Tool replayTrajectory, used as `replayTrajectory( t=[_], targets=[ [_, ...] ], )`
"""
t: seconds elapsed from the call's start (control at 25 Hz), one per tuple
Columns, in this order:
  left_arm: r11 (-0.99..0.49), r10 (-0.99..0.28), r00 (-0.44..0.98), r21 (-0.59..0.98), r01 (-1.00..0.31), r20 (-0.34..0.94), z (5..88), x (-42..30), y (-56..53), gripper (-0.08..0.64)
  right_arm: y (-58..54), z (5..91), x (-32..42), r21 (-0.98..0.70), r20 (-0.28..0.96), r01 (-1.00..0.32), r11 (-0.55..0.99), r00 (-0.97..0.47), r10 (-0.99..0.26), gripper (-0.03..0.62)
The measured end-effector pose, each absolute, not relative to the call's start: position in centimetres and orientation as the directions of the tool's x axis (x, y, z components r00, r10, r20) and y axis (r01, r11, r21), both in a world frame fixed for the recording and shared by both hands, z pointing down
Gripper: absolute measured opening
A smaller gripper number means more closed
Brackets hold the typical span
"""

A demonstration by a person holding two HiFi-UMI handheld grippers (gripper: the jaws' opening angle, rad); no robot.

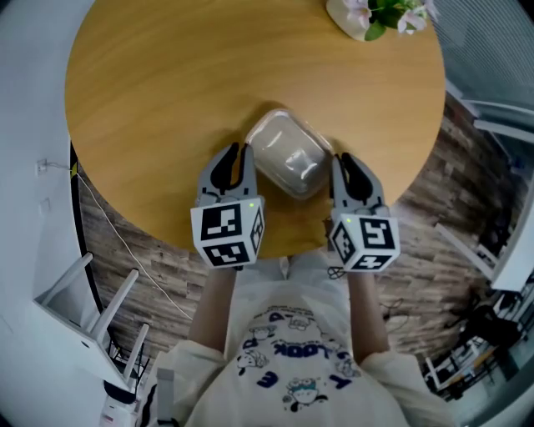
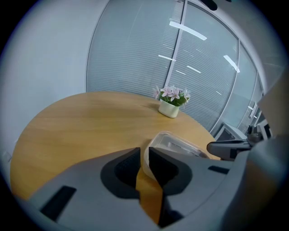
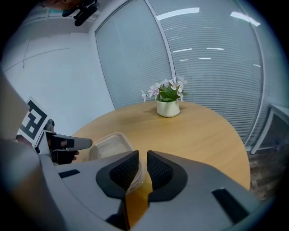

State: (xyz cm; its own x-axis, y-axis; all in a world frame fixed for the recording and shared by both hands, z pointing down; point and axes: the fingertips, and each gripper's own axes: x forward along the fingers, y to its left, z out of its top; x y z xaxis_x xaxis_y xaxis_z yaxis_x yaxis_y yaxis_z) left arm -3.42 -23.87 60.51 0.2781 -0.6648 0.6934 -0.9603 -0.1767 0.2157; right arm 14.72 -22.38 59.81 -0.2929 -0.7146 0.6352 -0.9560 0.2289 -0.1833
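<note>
A clear plastic container (image 1: 288, 154) with its lid on lies on the round wooden table (image 1: 167, 100), near the front edge. My left gripper (image 1: 237, 150) is at the container's left side. In the left gripper view its jaws (image 2: 143, 153) are shut on the rim of the container (image 2: 178, 144). My right gripper (image 1: 343, 158) is at the container's right side. In the right gripper view its jaws (image 3: 142, 155) pinch the near edge of the container (image 3: 108, 144). Each gripper shows in the other's view.
A white pot of pink flowers (image 1: 355, 17) stands at the table's far right edge. A white frame (image 1: 92, 325) stands on the wood-pattern floor at the left. Furniture legs and cables (image 1: 484, 334) crowd the right. A glass wall with blinds (image 2: 135, 54) lies beyond the table.
</note>
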Motion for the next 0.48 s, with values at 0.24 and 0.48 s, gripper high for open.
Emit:
replayTrajectory(
  t=[0.24,0.48],
  targets=[
    [-0.166,-0.653,0.272,0.217,-0.962,0.707,61.27,-3.24,-24.20,0.040,-22.30,60.90,14.55,-0.197,0.657,-0.952,0.232,-0.304,-0.689,0.040],
    [-0.145,-0.661,0.274,0.240,-0.960,0.698,61.18,-3.27,-24.18,0.040,-22.48,60.78,14.42,-0.177,0.645,-0.945,0.274,-0.321,-0.693,0.037]
  ],
)
